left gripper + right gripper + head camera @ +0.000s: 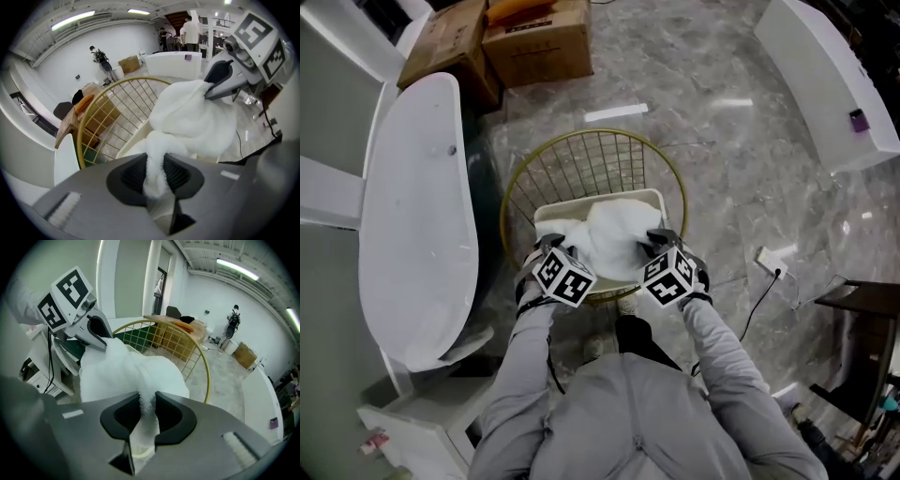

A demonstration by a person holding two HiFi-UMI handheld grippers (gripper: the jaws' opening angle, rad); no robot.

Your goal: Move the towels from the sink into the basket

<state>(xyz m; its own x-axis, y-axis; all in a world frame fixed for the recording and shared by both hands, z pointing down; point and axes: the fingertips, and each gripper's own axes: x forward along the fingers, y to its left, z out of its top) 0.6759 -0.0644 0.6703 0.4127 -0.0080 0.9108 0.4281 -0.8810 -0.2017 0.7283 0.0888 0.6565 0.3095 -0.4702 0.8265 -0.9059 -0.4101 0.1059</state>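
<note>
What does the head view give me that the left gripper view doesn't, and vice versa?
Head view only: the left gripper seen from outside, both grey sleeves, and most of the wire basket's ring from above. Left gripper view only: the left jaws pinched shut on a fold of the towel, and people standing far across the room. Both: the white towel held between the two grippers, the right gripper on its other end, the basket's gold rim, the cardboard boxes.
</note>
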